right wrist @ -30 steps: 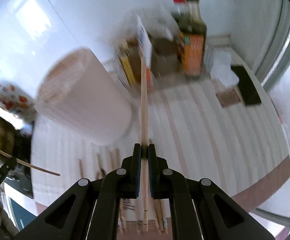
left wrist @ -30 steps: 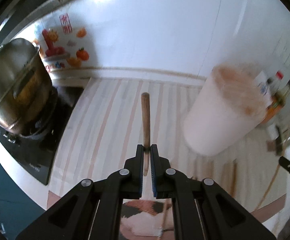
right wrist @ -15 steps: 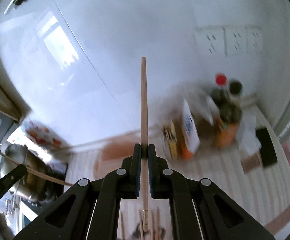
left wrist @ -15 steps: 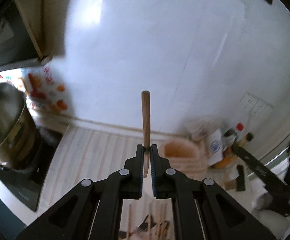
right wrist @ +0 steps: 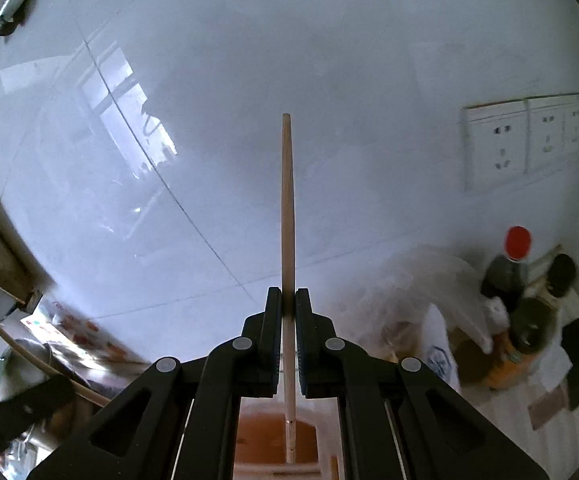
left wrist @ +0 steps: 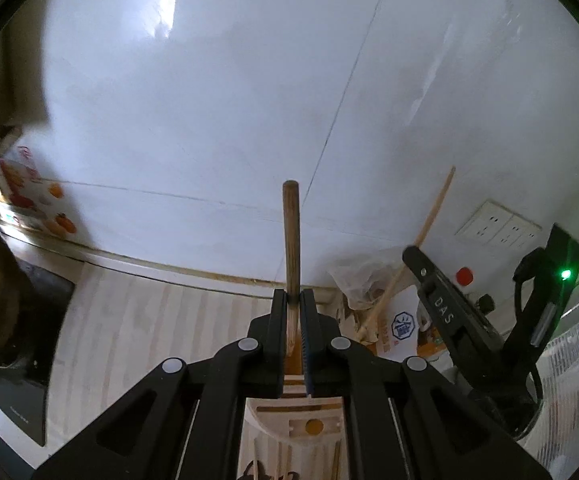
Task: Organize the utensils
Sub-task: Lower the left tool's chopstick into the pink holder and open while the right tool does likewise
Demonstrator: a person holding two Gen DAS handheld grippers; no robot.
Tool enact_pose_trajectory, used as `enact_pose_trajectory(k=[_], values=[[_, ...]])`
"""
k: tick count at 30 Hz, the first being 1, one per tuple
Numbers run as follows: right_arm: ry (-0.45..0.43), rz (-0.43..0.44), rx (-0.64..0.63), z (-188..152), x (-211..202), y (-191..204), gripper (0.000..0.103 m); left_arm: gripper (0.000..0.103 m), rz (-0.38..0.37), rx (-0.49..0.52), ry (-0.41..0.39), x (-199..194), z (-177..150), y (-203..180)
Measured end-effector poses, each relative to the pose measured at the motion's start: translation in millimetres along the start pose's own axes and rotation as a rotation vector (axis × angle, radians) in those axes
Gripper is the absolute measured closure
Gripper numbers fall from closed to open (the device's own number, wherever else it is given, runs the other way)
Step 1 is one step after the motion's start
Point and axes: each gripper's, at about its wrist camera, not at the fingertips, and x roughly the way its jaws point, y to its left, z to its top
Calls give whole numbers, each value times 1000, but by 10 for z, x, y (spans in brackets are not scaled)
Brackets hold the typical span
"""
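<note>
Left gripper (left wrist: 294, 300) is clenched on a wooden utensil handle (left wrist: 290, 232), thick, round and dark-grained, standing straight up between the pads above the pale holder (left wrist: 301, 424); right gripper (right wrist: 288, 300) is clamped on a thin chopstick (right wrist: 287, 200), held low on its length, its lower end over the reddish mouth of the container (right wrist: 273, 440). Judgement: both pieces are light, stiff and smooth. The chopstick may pivot or slip in the pads, so a hold nearer mid-length suits it; the handle is best held low.
</note>
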Motion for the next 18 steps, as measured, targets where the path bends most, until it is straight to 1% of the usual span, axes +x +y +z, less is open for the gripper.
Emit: enact_pose_trajectory(k=[2,4,9,12,14,17,18], values=[[-6,2,-19,-25,104,23,96,99,-2,5,33,150,-16,-7],[9,8,-38,-87,216,28,96,99,-5,11,66,267,-48,-5],[48,16,-77,-247,274,-13,96,99,-13,10,133,468,-166,33],[74,26,-105,-324,239,6,96,99,-17,13,151,506,-178,40],[92,35,-115,-357,204,13,96,99,-32,18,162,516,-184,50],[128,50,-121,-368,160,-11,95,97,-36,20,165,439,-181,51],[142,59,-125,-355,120,-20,95,95,-34,21,157,380,-174,46]])
